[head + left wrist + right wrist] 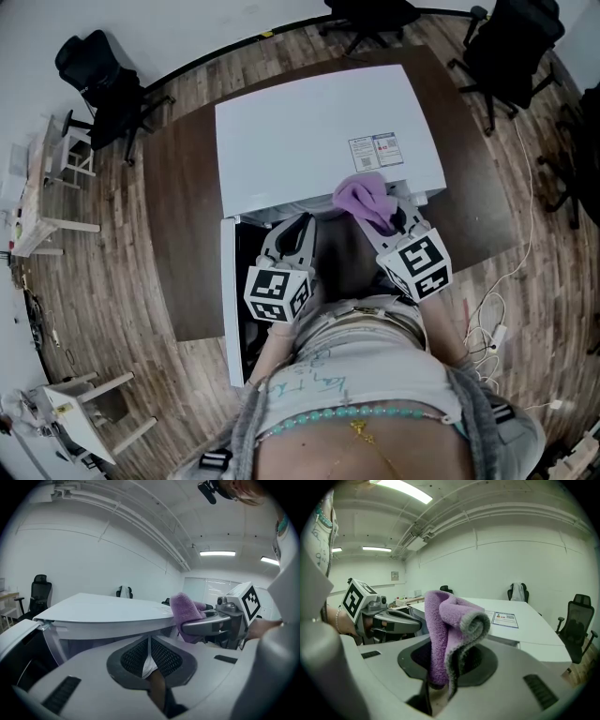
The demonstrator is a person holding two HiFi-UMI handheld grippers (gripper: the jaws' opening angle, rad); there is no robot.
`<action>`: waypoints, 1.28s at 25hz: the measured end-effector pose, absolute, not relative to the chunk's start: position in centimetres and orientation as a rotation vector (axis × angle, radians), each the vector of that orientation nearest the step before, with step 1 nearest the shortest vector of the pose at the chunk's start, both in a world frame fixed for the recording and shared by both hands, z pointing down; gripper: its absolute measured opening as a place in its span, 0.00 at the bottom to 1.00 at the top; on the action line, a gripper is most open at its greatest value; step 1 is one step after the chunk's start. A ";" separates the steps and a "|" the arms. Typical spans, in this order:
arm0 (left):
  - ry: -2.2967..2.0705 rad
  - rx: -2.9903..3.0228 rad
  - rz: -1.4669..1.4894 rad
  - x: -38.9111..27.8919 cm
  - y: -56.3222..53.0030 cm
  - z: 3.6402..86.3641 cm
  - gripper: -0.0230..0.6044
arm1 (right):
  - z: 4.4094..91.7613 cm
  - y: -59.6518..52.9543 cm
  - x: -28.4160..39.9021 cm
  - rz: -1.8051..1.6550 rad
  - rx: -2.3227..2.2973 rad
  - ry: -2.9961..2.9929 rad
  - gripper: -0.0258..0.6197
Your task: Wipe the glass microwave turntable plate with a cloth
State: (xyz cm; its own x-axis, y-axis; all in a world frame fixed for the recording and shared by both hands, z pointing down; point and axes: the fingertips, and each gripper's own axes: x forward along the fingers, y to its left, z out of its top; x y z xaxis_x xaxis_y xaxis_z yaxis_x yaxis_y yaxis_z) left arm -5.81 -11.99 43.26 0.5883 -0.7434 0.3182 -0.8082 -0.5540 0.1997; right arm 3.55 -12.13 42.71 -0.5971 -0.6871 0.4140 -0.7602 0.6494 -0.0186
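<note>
**Currently holding a purple cloth at the microwave's front edge**

The person point(366, 375) is standing at the brown surface point(183, 234) and facing a white microwave point(309, 131). Its door point(228, 309) is hanging open to the left in the head view.

The right tool point(440, 679) is gripping a purple cloth point(452, 625). Its jaws are clamping the lower end of the fold, and the rest is standing up above them in a loose roll with a grey hem showing. In the head view the cloth is sitting over the front edge of the microwave's top, near the printed label point(376, 150). Whether it is touching that edge I cannot tell.

The left tool point(149, 656) is pointing at the microwave's front, with its jaws pressed together to a thin slit. Both tools are sitting side by side, near each other, just in front of the person's body.

The glass plate is not showing clearly in any view. A pale, see-through curved edge point(52, 644) is appearing under the microwave's top at the left of the left gripper view, but I cannot tell whether that is the plate.

Black office chairs point(103, 84) are standing around the surface on the wood floor point(112, 281).
</note>
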 end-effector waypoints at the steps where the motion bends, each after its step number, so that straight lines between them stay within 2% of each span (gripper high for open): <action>1: -1.266 2.489 0.276 -5.9 -12.1 43.4 0.06 | 42.7 -12.2 3.6 0.273 1.146 -2.499 0.21; 8: -1.308 2.425 0.255 -6.7 -13.0 45.0 0.06 | 43.0 -12.5 3.5 0.288 1.151 -2.494 0.21; 19: -1.363 2.356 0.386 -8.1 -14.0 49.7 0.06 | 43.7 -12.6 2.9 0.309 1.142 -2.485 0.21; 30: -1.370 2.051 0.259 -9.6 -14.5 55.4 0.06 | 44.0 -12.8 2.9 0.315 1.144 -2.486 0.21; 32: -1.350 1.985 0.235 -9.7 -14.3 56.5 0.09 | 44.0 -12.8 2.8 0.318 1.142 -2.489 0.21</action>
State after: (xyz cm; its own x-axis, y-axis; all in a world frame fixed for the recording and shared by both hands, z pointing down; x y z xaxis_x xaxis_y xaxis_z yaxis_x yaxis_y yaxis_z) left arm -9.75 -14.29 56.55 0.4362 -0.7390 0.5134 -0.8692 -0.1984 0.4530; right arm 2.82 -12.84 44.04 -0.5963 -0.6775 0.4306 -0.7640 0.6436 -0.0453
